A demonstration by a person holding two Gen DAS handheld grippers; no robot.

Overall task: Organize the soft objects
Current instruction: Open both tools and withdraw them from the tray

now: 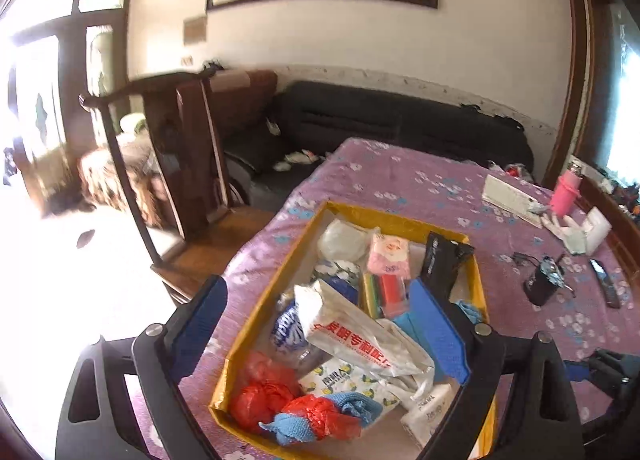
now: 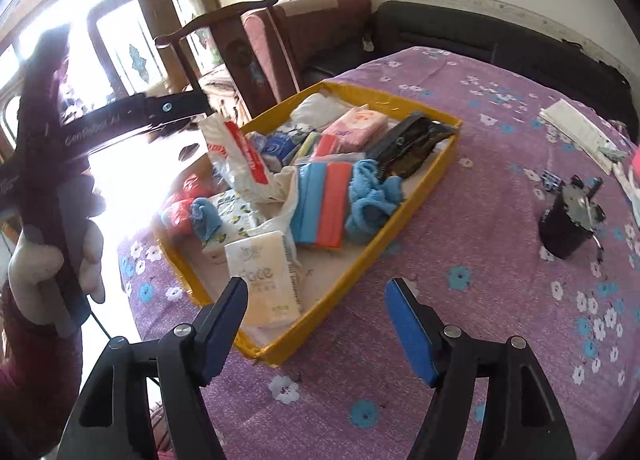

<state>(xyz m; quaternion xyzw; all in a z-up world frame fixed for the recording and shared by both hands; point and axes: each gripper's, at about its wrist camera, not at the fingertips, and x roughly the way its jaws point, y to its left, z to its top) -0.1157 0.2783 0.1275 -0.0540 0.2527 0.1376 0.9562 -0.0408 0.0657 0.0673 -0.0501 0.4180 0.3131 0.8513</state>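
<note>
Two claws stand with their blue pads apart and nothing between them. The left claw point(image 1: 324, 324) hangs over the yellow tray point(image 1: 404, 220), its fingers framing the heap inside; the right claw point(image 2: 316, 324) hovers over the tray's near corner and the purple flowered tabletop point(image 2: 480, 340). Seen from the right wrist, the tray holds the soft things: a white tissue pack point(image 2: 266, 280) at the near end, a blue and red packet point(image 2: 322, 206) beside a light blue cloth point(image 2: 370, 198), a pink pack point(image 2: 360, 124) and a black pouch point(image 2: 412, 144) toward the far end, and a white bag with red print point(image 2: 240, 158) standing near the left wall. A gloved hand point(image 2: 52, 268) grips the left claw's handle at the left edge. A black cup point(image 2: 568, 224) stands on the tabletop, well right of the tray.
</note>
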